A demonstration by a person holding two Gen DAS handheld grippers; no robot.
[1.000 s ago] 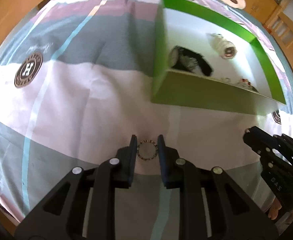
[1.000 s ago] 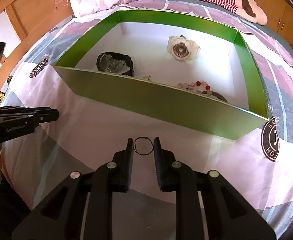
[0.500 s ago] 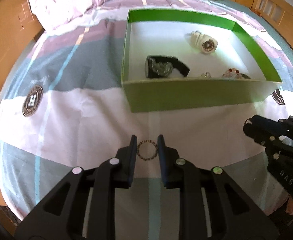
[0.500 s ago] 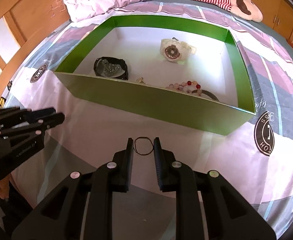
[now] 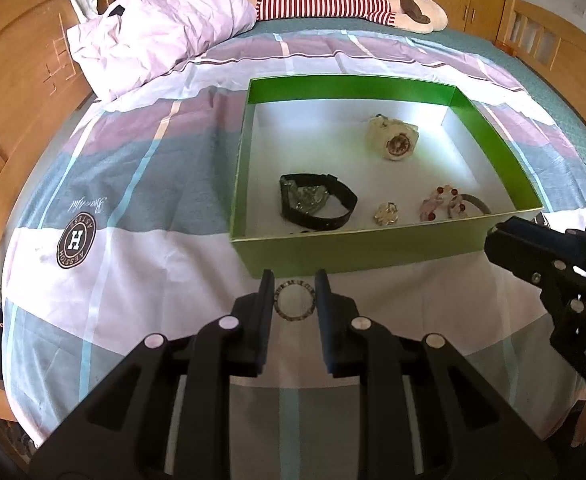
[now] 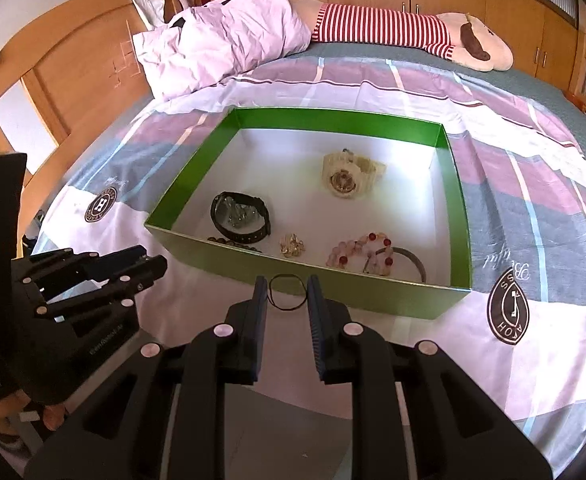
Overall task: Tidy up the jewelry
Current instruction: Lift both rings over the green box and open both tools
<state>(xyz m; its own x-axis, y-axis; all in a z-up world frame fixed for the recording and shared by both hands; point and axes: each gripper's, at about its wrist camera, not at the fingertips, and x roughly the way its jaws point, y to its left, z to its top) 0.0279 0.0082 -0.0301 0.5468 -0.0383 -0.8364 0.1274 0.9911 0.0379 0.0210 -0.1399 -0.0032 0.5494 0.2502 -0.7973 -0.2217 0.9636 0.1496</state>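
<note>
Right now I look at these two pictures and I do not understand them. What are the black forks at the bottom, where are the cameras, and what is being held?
No robot here: a person holds one two-finger gripper in each hand, and a fisheye camera on each looks forward along its fingers. The left gripper is shut on a beaded ring bracelet. The right gripper is shut on a thin black loop, perhaps a hair tie. Both hang above a striped bedsheet. Ahead stands an open green box holding a cream watch, a black watch, a small gold piece and a pink bead bracelet.
</note>
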